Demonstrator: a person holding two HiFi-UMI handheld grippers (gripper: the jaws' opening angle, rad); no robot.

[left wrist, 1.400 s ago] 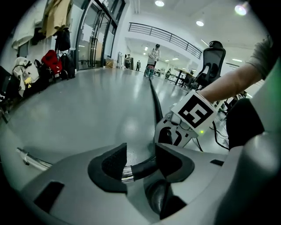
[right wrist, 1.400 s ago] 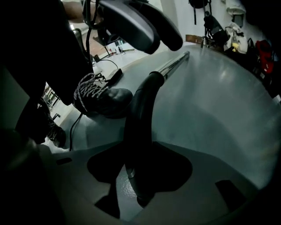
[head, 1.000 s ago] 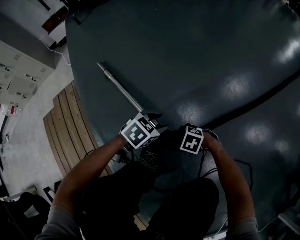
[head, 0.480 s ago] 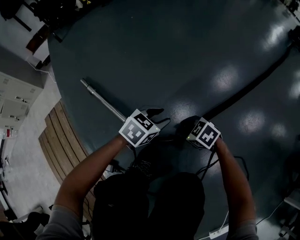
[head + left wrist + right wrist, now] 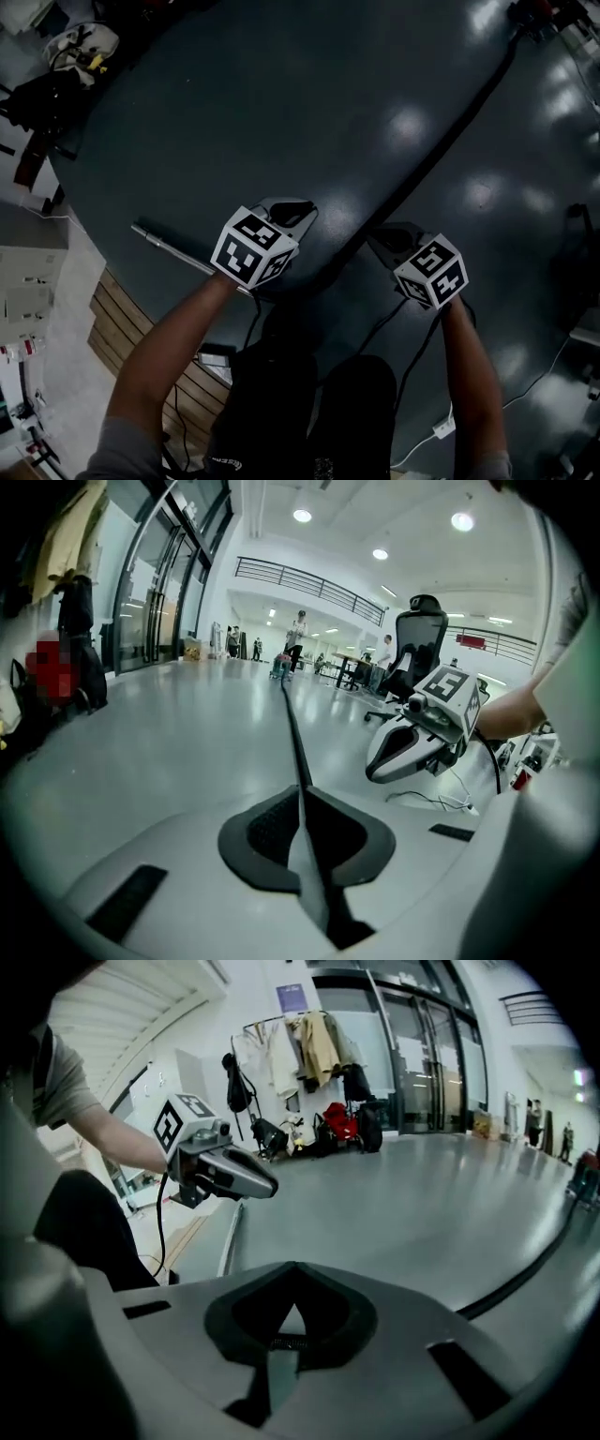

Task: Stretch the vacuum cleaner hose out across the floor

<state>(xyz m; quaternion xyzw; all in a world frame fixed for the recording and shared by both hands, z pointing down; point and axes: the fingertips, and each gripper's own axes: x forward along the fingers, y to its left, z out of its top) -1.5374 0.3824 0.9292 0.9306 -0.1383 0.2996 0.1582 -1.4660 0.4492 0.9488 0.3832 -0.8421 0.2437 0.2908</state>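
Note:
The black vacuum hose (image 5: 441,141) lies stretched over the dark floor, from the top right down to a spot between my hands. In the left gripper view the hose (image 5: 289,710) runs straight away from the jaw tips. The metal wand (image 5: 169,248) lies on the floor at the left. My left gripper (image 5: 286,214) hovers above the hose's near end; its jaws have just been closing to a thin slit with nothing between them. My right gripper (image 5: 392,239) hangs to the right of the hose, shut and empty. Each gripper shows in the other's view: left gripper (image 5: 267,1185), right gripper (image 5: 375,769).
A wooden slatted platform (image 5: 108,328) borders the floor at the lower left. Cables (image 5: 412,342) and a power strip (image 5: 441,427) lie by the person's legs. An office chair (image 5: 417,639) stands ahead on the right. A coat rack (image 5: 300,1044) and bags (image 5: 342,1124) stand by the glass doors.
Both hands have come up and apart from the spot near the person's legs. Both pairs of jaws have gone from open to closed. The hose now lies in a long line.

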